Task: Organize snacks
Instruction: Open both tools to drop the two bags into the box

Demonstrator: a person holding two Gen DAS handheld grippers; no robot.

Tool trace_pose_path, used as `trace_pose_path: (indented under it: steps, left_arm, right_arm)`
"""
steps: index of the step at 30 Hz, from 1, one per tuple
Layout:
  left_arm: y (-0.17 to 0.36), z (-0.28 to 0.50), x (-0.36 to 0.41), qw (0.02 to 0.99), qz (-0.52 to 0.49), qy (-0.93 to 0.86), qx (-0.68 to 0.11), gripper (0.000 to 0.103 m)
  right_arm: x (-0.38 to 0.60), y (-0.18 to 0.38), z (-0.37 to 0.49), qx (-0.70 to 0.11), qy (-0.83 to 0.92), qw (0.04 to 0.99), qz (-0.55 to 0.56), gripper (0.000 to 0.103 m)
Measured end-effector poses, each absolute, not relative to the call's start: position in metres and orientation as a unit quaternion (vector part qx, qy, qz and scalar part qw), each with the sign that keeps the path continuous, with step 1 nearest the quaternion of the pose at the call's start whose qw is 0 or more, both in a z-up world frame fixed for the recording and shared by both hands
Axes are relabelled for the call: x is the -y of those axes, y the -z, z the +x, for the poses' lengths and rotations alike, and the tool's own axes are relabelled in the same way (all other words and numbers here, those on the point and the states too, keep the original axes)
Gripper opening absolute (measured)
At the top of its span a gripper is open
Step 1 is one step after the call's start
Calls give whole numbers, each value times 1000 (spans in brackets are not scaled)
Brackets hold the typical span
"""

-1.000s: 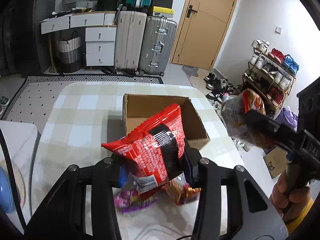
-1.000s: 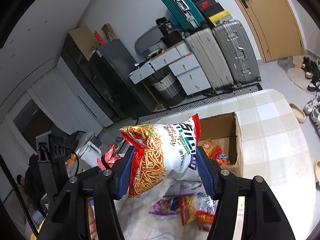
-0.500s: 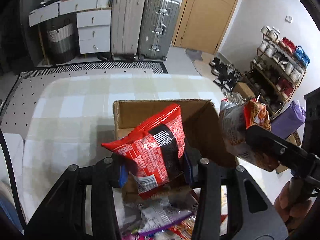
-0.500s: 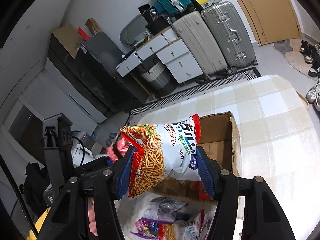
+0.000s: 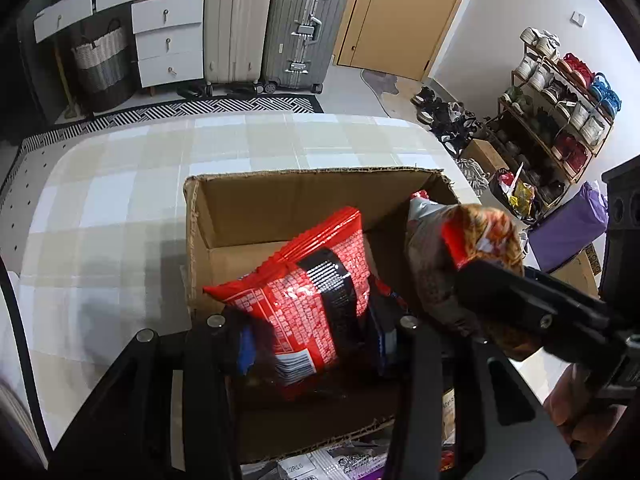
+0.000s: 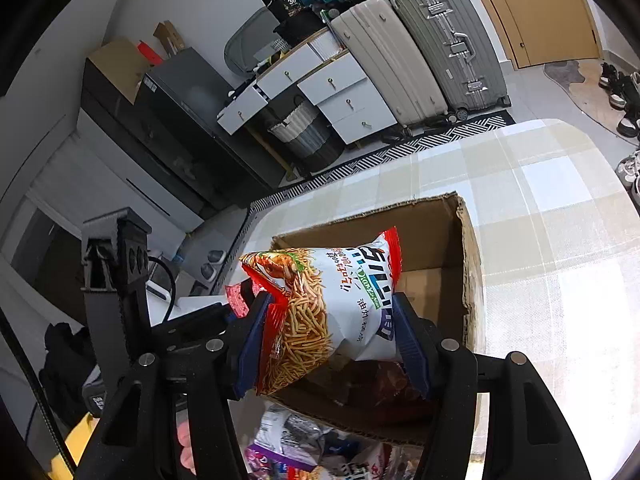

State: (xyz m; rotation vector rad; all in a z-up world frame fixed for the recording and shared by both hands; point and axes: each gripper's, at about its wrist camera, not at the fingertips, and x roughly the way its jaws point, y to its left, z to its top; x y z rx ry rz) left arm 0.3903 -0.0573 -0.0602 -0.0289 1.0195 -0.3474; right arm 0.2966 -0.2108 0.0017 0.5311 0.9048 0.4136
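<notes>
My left gripper [image 5: 312,332] is shut on a red and black snack bag [image 5: 308,296], held over the open cardboard box [image 5: 280,204] on the checked table. My right gripper [image 6: 332,340] is shut on a white noodle-snack bag [image 6: 332,300], also above the cardboard box [image 6: 468,256]. In the left wrist view the right gripper's dark body and its bag [image 5: 452,256] hang over the box's right side. The left gripper's body [image 6: 120,280] shows at the left of the right wrist view. Loose snack packets [image 6: 304,448] lie on the table in front of the box.
The checked tablecloth [image 5: 120,200] spreads left of and beyond the box. Suitcases [image 5: 272,20], white drawers [image 5: 168,36] and a woven basket [image 5: 104,64] stand against the far wall. A shoe rack [image 5: 560,104] is at the right. A person's hand [image 5: 576,408] holds the right gripper.
Both grippers have moved forward and down with their bags, from above the loose packets to over the box. The box now fills the middle of both views.
</notes>
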Motion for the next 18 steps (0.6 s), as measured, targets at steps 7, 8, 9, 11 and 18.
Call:
trace_pose_path:
  steps: [7,8,9,11,18]
  left_arm:
    - [74,398,60,857,-10,163,-489,40]
    - [75,397,61,856,-9,164,-491,40]
    - [77,399,62,854,-8,164,-493,40]
    - [80,397,63,854,-4,164,-493,40]
    - [79,388,60,856,-2,160,-491,41]
  right_arm:
    - [213,6,298,-436,-187,846,244,60]
    - [213,7,300,-437,-185,846,243,60]
    - [213,8,300,-440,-182,846,242,60]
    - [212,9,301,-442,-182,845,242,60]
    - [206,7,300,-445,-176,850,221,61]
